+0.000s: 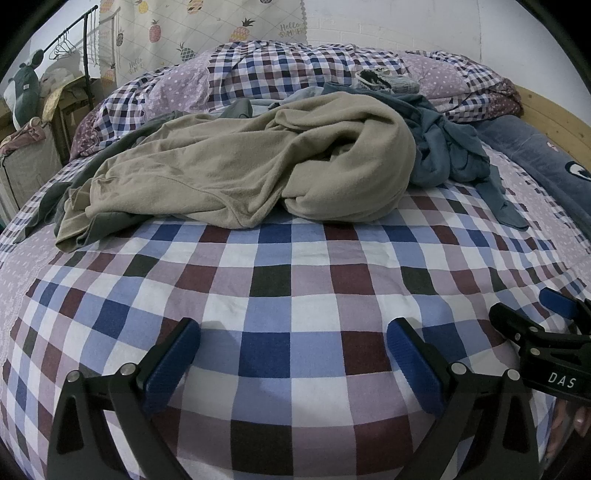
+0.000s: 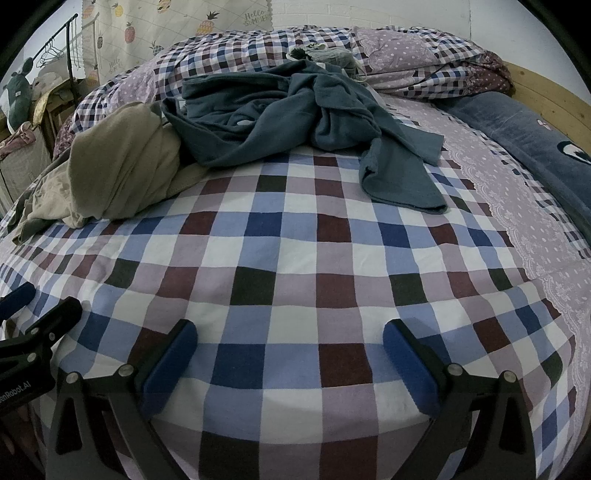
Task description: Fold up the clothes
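Appearing to be a home bedroom: checked bed carrying rumpled quilt, pineapple curtain hanging behind, clothes rail with hangers standing alongside.

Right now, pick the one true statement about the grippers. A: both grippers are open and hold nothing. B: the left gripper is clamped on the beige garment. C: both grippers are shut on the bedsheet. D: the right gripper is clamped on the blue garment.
A: the left gripper and right gripper both show spread fingers above the checked bedsheet, while the beige garment and blue garment lie crumpled farther up the bed, untouched.
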The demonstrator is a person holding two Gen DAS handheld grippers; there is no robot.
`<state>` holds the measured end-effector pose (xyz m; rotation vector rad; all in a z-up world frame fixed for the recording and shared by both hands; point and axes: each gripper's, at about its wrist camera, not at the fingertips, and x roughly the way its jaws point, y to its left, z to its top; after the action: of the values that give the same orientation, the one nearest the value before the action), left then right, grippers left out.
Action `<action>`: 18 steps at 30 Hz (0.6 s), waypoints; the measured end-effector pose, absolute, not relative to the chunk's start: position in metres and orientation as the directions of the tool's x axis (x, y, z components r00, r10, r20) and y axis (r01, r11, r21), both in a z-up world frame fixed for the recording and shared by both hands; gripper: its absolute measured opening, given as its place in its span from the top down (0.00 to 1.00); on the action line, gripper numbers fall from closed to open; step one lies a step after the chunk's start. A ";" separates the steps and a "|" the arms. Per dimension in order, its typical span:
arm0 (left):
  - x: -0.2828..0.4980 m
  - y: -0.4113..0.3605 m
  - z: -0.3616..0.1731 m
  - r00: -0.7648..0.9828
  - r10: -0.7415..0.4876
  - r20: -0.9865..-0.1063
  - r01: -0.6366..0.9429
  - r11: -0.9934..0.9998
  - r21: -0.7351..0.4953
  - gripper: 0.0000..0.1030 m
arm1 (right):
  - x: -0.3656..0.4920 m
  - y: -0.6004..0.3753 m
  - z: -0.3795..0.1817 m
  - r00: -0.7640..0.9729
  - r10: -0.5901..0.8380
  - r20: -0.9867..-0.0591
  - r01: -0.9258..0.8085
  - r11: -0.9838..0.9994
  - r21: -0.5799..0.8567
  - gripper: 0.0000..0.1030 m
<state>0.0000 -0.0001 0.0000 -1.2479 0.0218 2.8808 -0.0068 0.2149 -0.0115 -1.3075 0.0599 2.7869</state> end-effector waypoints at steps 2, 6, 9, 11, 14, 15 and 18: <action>0.000 0.000 0.000 -0.684 -0.004 -0.730 -0.007 -1.000 0.012 0.00 | -0.007 0.214 -0.011 -0.637 0.044 -0.769 -0.073 -0.997 0.004 0.00; 0.000 -0.001 -0.001 -0.683 -0.004 -0.730 -0.007 -1.000 0.012 0.00 | -0.008 0.214 -0.011 -0.637 0.051 -0.769 -0.073 -0.997 -0.005 0.00; 0.000 0.001 -0.001 -0.682 -0.006 -0.732 -0.006 -1.000 0.014 0.00 | -0.009 0.213 -0.010 -0.636 0.056 -0.769 -0.073 -0.997 -0.012 0.00; 0.000 0.003 0.000 -0.681 -0.008 -0.733 -0.006 -1.000 0.016 0.00 | -0.009 0.214 -0.010 -0.636 0.054 -0.770 -0.073 -0.997 -0.009 0.00; 0.000 0.004 0.000 -0.680 -0.015 -0.733 -0.003 -1.000 0.024 0.00 | -0.009 0.217 -0.011 -0.636 0.050 -0.770 -0.073 -0.997 -0.004 0.00; 0.000 0.003 -0.001 -0.680 -0.014 -0.733 -0.004 -1.000 0.023 0.00 | -0.009 0.216 -0.011 -0.636 0.049 -0.770 -0.074 -0.997 -0.003 0.00; 0.000 0.001 -0.001 -0.678 -0.010 -0.735 -0.006 -1.000 0.019 0.00 | -0.009 0.215 -0.011 -0.634 0.049 -0.771 -0.074 -0.997 -0.002 0.00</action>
<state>-0.0002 0.0012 -0.0009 -1.2607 0.0305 2.8800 -0.0092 0.2146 -0.0107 -1.3108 0.0457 2.7798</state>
